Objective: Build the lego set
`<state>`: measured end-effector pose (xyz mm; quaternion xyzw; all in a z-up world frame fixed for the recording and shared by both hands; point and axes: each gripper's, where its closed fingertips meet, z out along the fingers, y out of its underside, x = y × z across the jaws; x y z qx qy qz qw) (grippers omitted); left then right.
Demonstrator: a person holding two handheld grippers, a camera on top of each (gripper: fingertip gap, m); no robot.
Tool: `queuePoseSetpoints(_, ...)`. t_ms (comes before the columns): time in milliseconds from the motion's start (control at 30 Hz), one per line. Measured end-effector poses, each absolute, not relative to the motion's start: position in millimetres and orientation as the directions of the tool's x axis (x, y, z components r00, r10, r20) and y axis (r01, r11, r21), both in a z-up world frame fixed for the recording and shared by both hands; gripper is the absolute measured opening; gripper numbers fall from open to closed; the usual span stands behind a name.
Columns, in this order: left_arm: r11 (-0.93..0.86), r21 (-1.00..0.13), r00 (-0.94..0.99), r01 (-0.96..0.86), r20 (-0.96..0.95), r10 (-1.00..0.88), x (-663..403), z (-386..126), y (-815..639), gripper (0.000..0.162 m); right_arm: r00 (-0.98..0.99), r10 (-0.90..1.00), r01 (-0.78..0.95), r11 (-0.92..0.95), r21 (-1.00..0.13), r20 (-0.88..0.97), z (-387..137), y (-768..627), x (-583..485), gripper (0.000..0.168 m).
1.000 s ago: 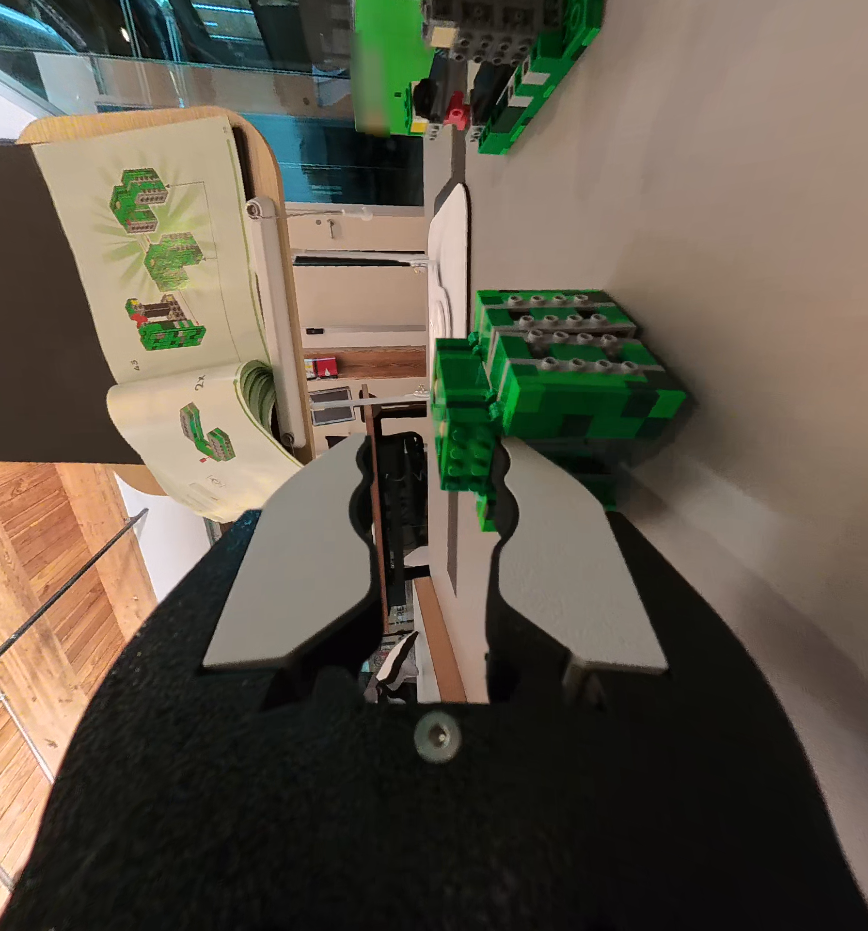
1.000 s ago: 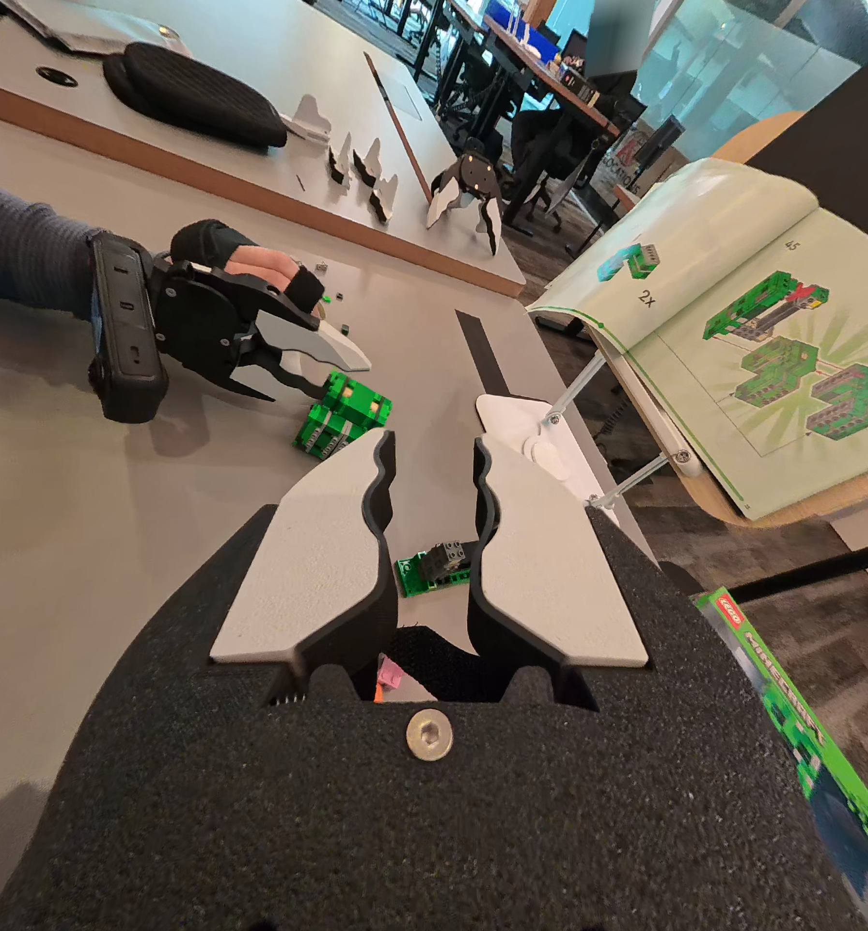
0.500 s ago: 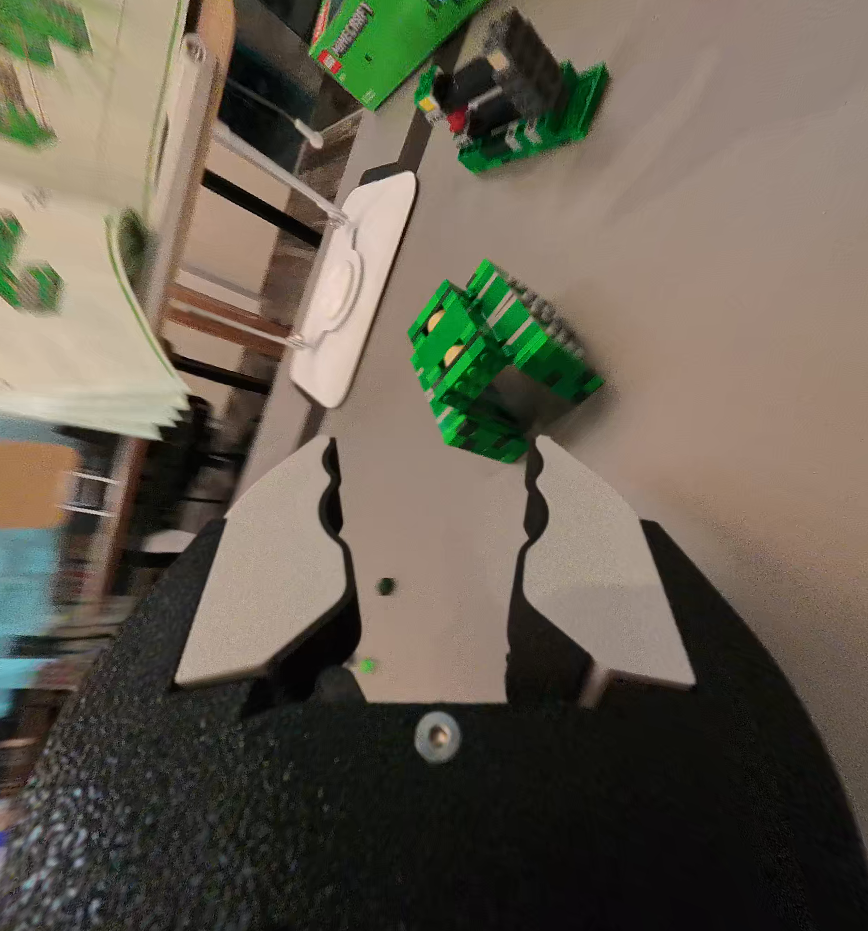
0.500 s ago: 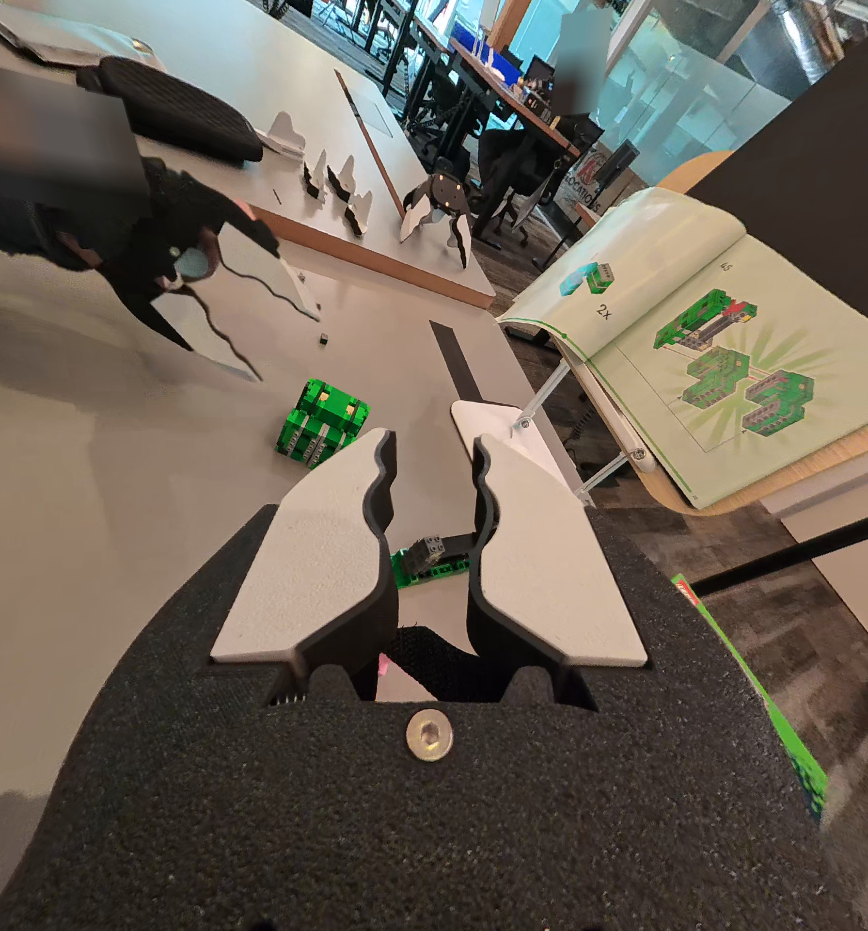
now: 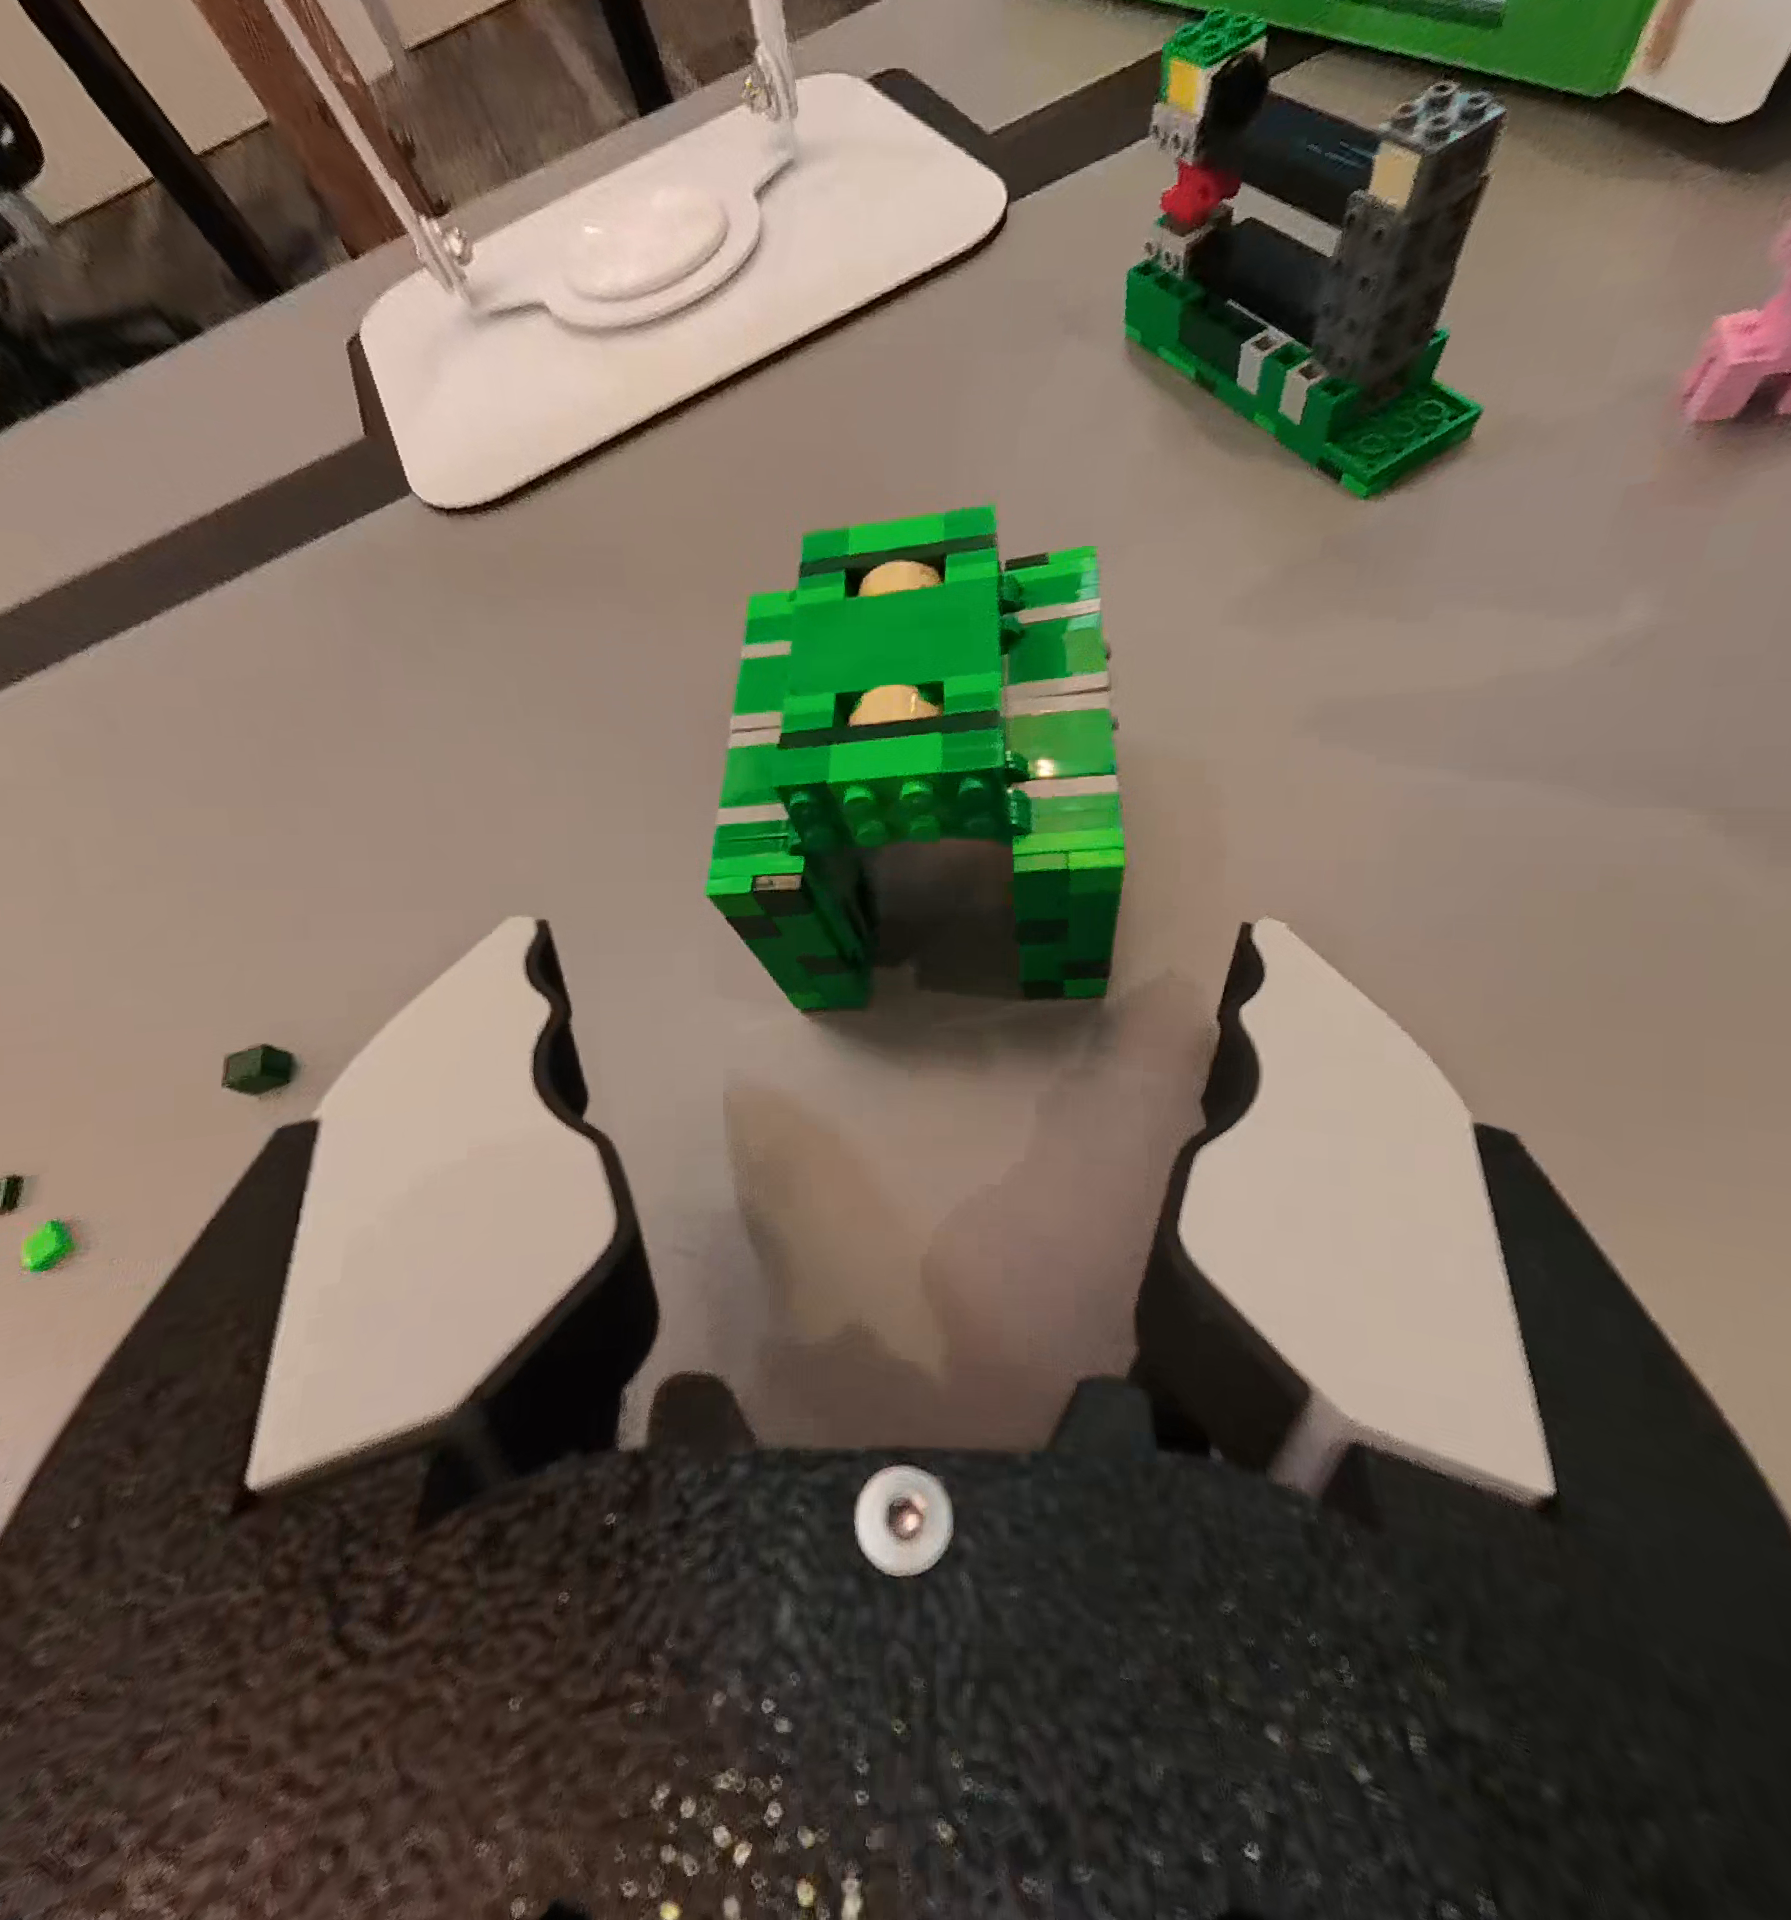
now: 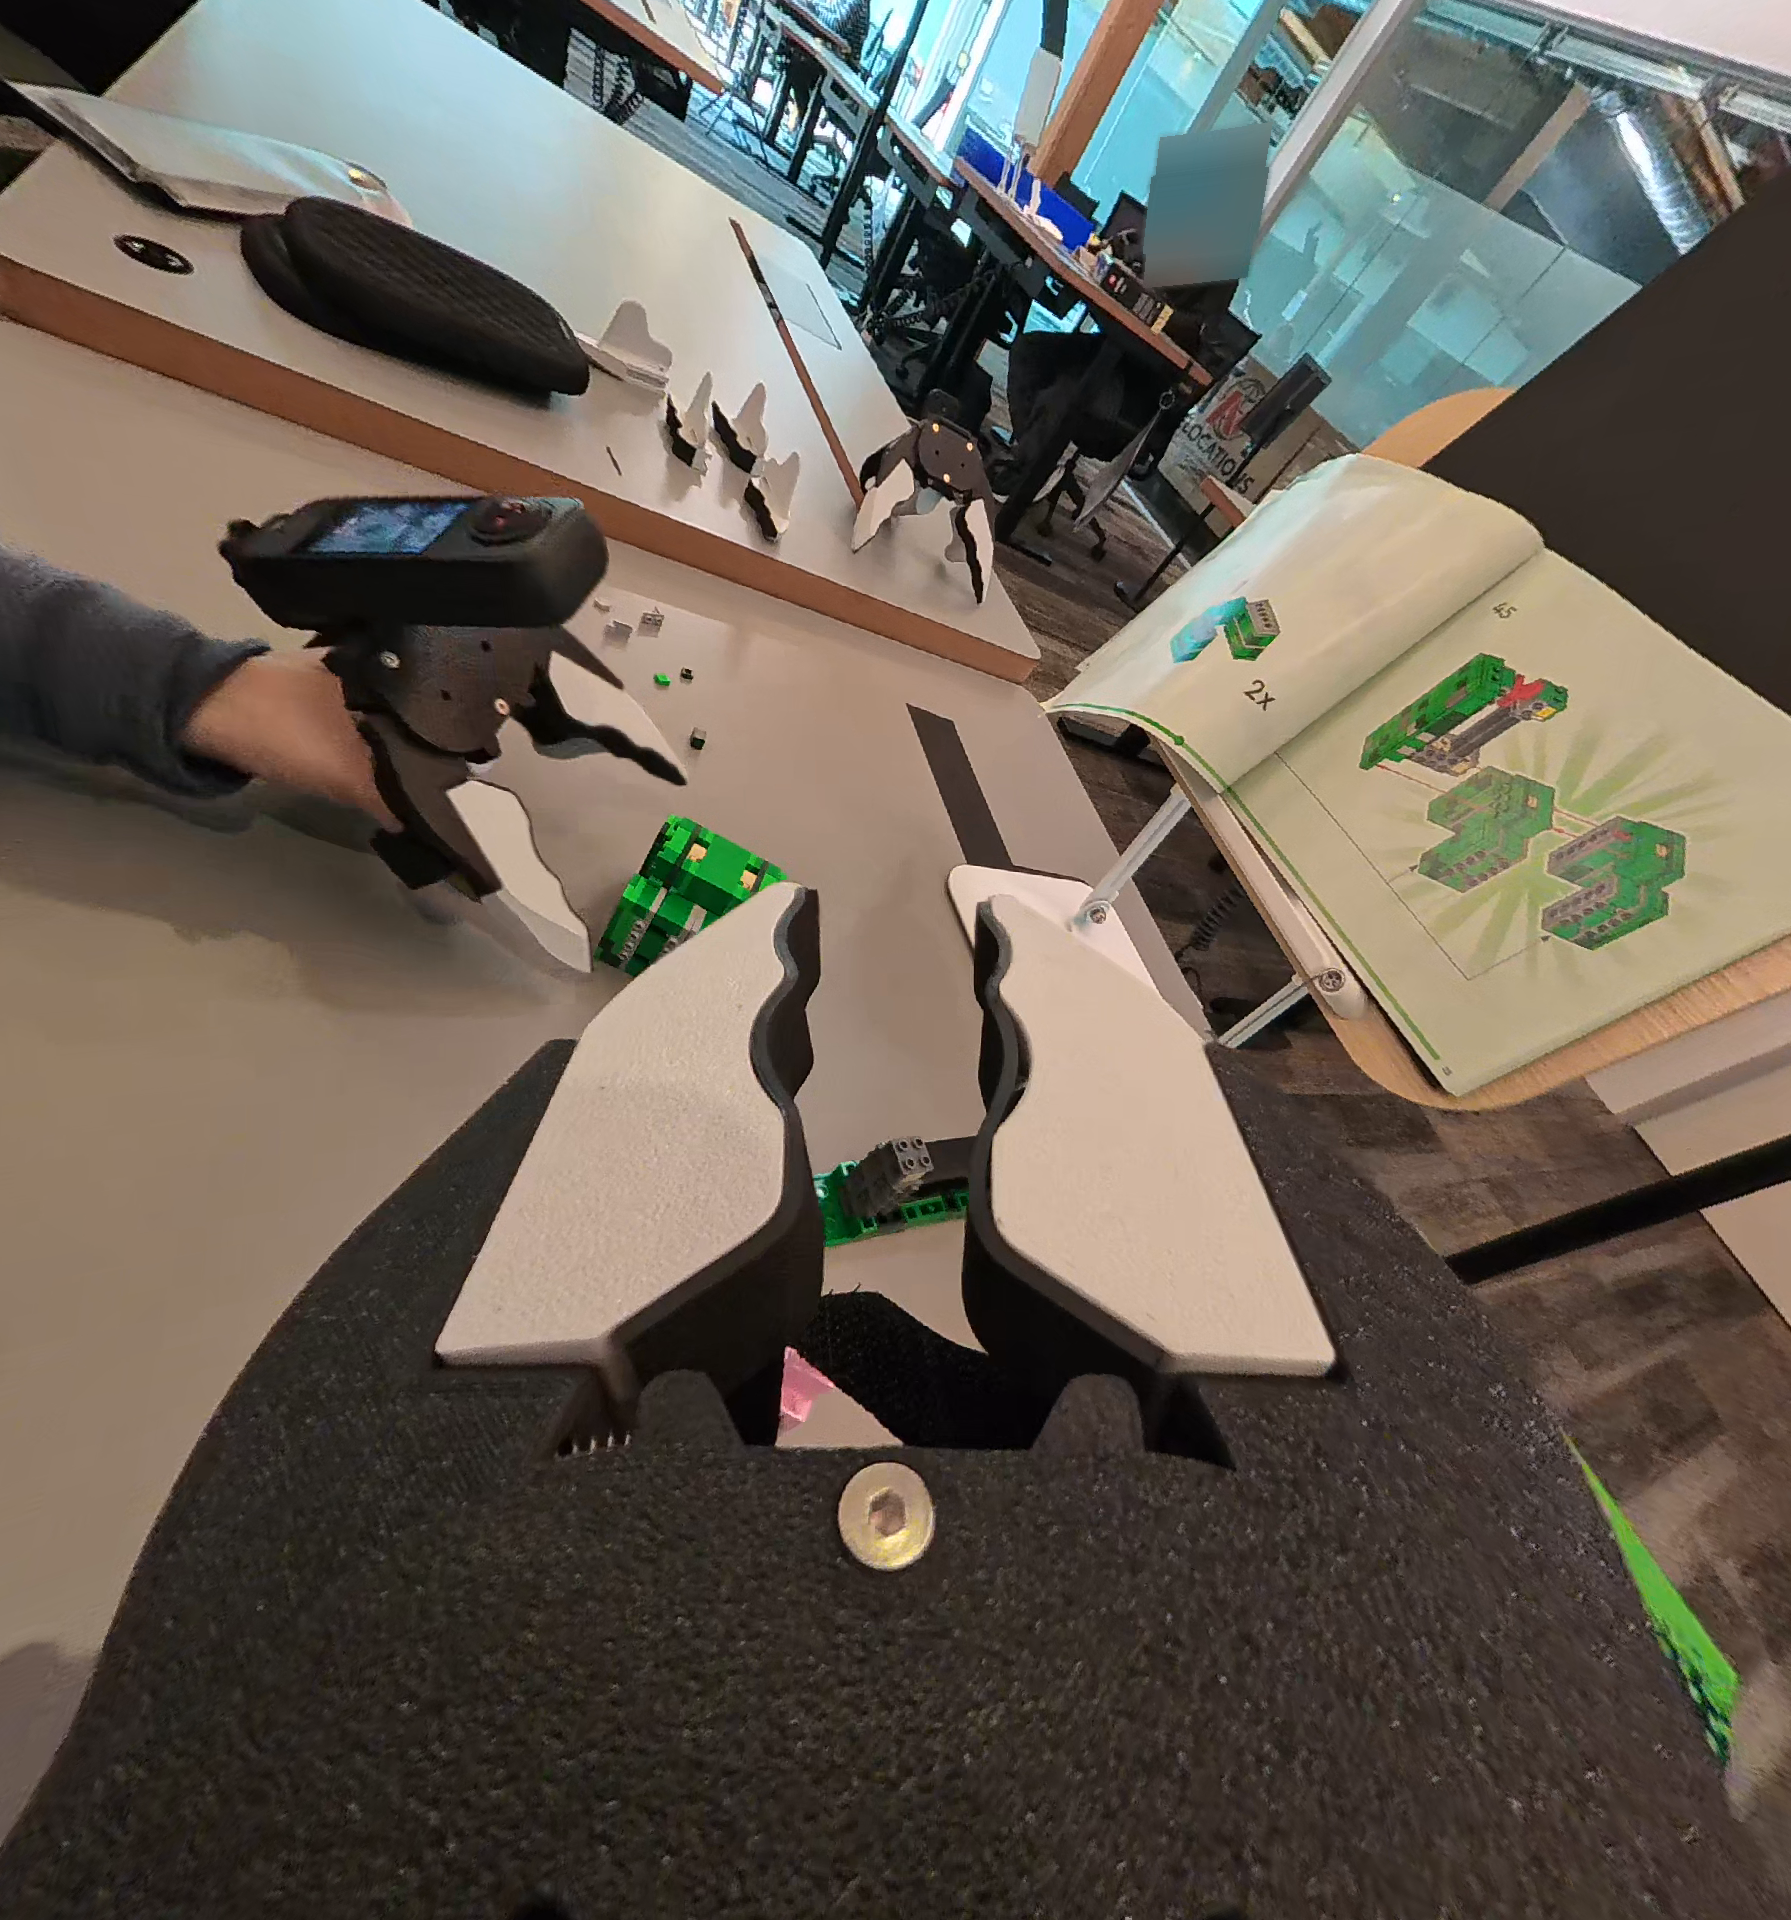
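We've got the left gripper [image 5: 886, 971] hanging over the grey bench [image 5: 299, 748], jaws spread wide and holding nothing. Just ahead of the fingertips, and not touching them, stands the green lego block [image 5: 917, 769], an arch-shaped build with two tan round pieces showing on top. Beyond it on the right sits the dark grey and green lego frame [image 5: 1306, 270], with a pink lego piece [image 5: 1774, 332] at the edge of view. Three tiny loose bits lie off to our left: a dark green one [image 5: 257, 1068], a black one [image 5: 2, 1195] and a bright green one [image 5: 45, 1244].

Over on the right wrist view, the right gripper [image 6: 896, 914] sits higher above the bench, jaws at a narrow gap, empty. Through that gap we see the frame on the bench. The left gripper shows at the left, a hand [image 6: 278, 727] wrapped round it, one finger tip just beside the green block. The instruction booklet [image 6: 1493, 790] lies open on its white stand [image 5: 662, 270].
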<state>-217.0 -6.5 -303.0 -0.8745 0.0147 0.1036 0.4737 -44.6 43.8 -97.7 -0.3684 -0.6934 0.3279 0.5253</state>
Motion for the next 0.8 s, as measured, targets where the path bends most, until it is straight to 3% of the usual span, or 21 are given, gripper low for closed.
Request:
queuePoseSetpoints(300, -0.541, -0.833, 0.974, -0.119, -0.204, 0.1, -221.2, -300.7, -8.3, 0.115, -0.198, 0.858, 0.177, 0.507, -0.844, 0.474, -103.2, 43.9, -49.6, 0.028)
queuePoseSetpoints(433, -0.449, -0.882, 0.982, -0.146, -0.183, 0.039, -197.7, -285.4, -21.4, 0.083, -0.199, 0.86, 0.182, 0.504, -0.844, 0.47, -104.3, 44.9, -49.7, 0.028)
queuePoseSetpoints(600, -0.44, -0.89, 0.992, -0.124, -0.121, -0.034, -177.9, -285.4, -23.4, 0.056, -0.194, 0.858, 0.194, 0.509, -0.839, 0.475, -106.1, 46.7, -50.4, 0.028)
queuePoseSetpoints(800, -0.474, -0.876, 0.996, -0.09, -0.086, -0.032, -181.3, -295.4, -10.6, 0.046, -0.031, 0.861, 0.191, 0.504, -0.842, 0.508, -87.9, 71.2, -16.7, 0.027)
